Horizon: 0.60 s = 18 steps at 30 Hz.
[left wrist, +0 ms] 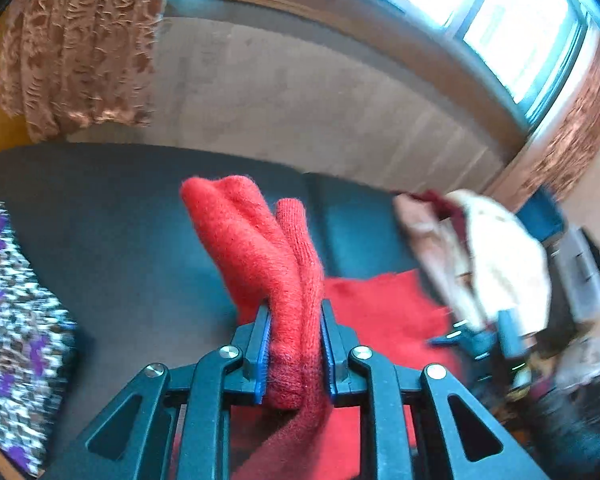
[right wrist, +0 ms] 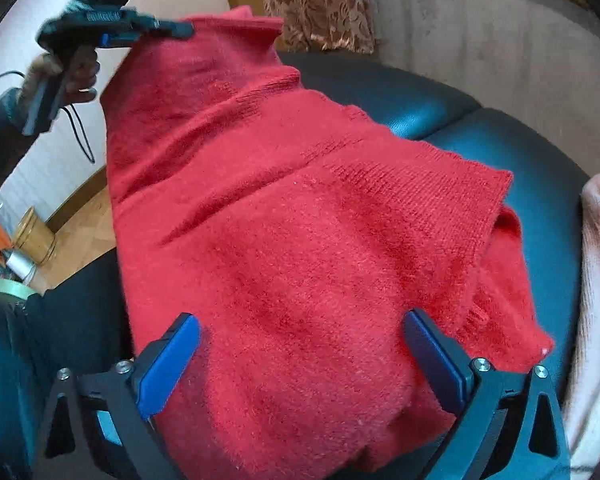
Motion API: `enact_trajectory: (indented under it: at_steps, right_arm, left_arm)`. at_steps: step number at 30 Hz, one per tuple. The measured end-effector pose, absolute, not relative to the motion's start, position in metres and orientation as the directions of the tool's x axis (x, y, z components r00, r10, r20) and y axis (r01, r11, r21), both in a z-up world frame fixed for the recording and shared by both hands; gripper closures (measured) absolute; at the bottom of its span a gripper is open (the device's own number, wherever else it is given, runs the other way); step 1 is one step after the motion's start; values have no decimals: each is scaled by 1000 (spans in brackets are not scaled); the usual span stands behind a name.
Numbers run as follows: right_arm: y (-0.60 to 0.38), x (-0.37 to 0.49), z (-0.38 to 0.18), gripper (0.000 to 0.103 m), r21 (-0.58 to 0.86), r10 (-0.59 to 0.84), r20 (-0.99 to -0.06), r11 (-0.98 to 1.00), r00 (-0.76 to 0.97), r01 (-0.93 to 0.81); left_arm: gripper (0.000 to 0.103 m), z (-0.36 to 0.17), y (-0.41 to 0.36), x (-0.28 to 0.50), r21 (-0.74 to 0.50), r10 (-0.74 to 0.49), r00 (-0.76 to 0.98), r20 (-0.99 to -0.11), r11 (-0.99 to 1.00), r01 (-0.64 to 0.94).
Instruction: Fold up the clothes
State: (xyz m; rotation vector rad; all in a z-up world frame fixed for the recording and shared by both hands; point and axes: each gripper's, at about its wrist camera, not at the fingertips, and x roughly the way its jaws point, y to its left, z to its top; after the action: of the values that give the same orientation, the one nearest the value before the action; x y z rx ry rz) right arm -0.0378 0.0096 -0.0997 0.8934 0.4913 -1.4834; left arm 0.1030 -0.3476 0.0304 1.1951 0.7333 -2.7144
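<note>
A dark leather sofa (right wrist: 440, 108) fills the scene, set under a window with patterned brown curtains (left wrist: 80, 40) at the far side. Spread across its seat lies the red sweater (right wrist: 300, 240), the garment being folded. The left claw (left wrist: 296, 344) is pinching a thick bunched fold of that sweater between its blue pads, and in the right wrist view it is up at the far left, a hand (right wrist: 72, 76) on its grip, with the knit hanging from it in a long slope. The right claw (right wrist: 300, 356) hangs spread wide just above the near part of the sweater, nothing caught between its fingers.

It looks like a fold mid-lift. To do it well, the left claw should carry its corner across in a smooth arc, keeping the edge taut, while the right claw comes down to pin or pinch the near hem so the body does not drag along. Laying the lifted edge square onto the opposite edge would keep the fold tidy.

On the right end of the sofa waits a cream and pink garment (left wrist: 500, 256), loosely heaped. A patterned purple cushion (left wrist: 16, 320) sits at the left. No basket or box for clothes can be made out; small items on the floor at far left are too blurred to name.
</note>
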Motion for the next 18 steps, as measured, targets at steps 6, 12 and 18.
enact_trajectory:
  at_steps: [6, 12, 18]
  right_arm:
    - [25, -47, -104, 0, 305, -726, -680, -157, 100, 939]
    - [32, -44, -106, 0, 309, -747, -657, -150, 97, 939]
    - [39, -46, -106, 0, 343, -775, -624, -150, 106, 927]
  left_arm:
    - [83, 53, -306, 73, -507, 243, -722, -647, -845, 170]
    - [84, 51, -251, 26, -573, 345, -707, -617, -813, 103]
    - [84, 14, -201, -17, -612, 413, -644, -644, -783, 111]
